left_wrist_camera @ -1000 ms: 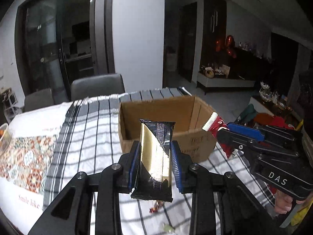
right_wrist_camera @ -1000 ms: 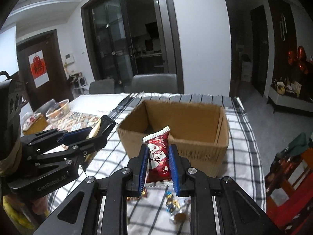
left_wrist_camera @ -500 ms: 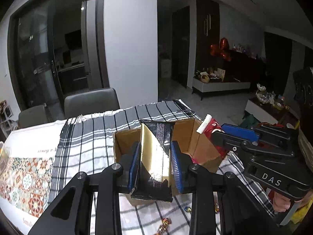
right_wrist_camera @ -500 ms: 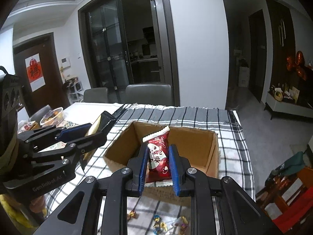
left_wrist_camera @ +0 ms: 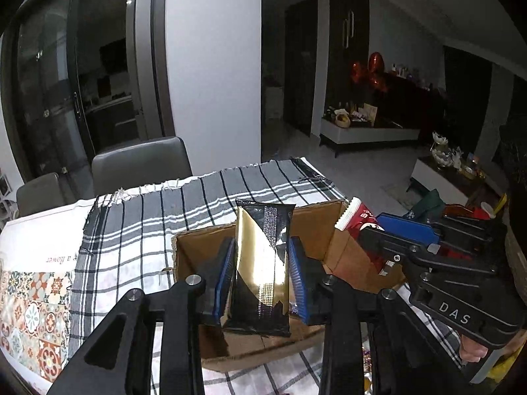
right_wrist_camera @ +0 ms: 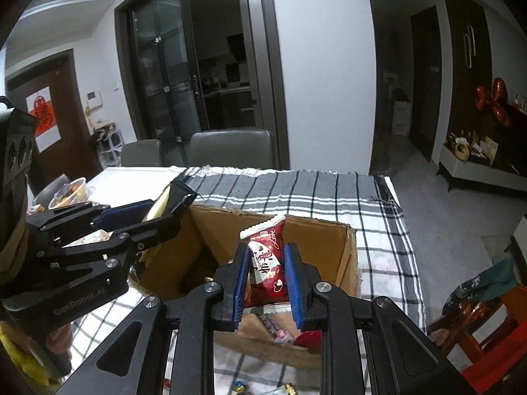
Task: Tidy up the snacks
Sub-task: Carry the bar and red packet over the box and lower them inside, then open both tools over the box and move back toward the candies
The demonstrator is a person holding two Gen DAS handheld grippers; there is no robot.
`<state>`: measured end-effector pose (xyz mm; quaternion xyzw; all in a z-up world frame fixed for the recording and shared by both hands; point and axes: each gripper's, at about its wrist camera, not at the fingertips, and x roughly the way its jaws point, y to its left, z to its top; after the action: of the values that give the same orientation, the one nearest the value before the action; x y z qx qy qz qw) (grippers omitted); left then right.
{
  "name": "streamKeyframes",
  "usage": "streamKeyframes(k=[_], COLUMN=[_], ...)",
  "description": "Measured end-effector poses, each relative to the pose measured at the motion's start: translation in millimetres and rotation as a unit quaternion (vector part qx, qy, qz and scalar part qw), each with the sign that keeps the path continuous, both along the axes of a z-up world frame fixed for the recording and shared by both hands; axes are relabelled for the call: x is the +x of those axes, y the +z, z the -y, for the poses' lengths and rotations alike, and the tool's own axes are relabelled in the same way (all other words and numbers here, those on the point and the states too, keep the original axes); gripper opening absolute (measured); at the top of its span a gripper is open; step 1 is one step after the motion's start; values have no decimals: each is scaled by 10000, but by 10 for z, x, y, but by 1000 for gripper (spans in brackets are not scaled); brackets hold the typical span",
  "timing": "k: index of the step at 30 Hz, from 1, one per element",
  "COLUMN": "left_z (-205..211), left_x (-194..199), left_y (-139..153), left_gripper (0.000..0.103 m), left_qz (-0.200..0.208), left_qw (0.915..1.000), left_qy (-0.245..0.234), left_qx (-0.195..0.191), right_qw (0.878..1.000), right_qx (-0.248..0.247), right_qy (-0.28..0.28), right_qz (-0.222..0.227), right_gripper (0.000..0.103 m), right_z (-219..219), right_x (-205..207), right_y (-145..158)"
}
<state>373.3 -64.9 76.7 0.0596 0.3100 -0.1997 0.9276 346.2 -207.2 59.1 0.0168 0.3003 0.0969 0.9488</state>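
A black and gold snack pack [left_wrist_camera: 262, 270] stands clamped in the left gripper [left_wrist_camera: 260, 279] at frame centre, over the open cardboard box [left_wrist_camera: 342, 256]. The right gripper [right_wrist_camera: 266, 283] pinches a red snack packet [right_wrist_camera: 266, 263] above the same box on a checked cloth [right_wrist_camera: 313, 191].

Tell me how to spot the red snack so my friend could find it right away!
Look at the table with the checked cloth and find the open cardboard box on it. Right above the box, the right gripper squeezes a red snack packet between blue pads. It is red with white writing and hearts, unlike the black-and-gold packet in the left gripper.
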Motion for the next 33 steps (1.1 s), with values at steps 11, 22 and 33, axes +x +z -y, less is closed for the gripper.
streamKeyframes(k=[11, 22, 33], left_z=[-86, -187, -283], left_x=[-235, -738, -1088], left_y=[24, 83, -74], left_gripper=[66, 66, 66], left_qz=[235, 506, 406], left_qw=[9993, 9980, 9985], left_qy=[213, 217, 141], left_qx=[173, 295, 347], right_qw=[9999, 9994, 9994], right_qx=[-114, -110, -113], right_qy=[-18, 106, 299], right_qz=[101, 318, 96], right_gripper=[41, 41, 41], right_z=[-11, -101, -248], right_x=[-182, -650, -935], right_y=[27, 64, -144])
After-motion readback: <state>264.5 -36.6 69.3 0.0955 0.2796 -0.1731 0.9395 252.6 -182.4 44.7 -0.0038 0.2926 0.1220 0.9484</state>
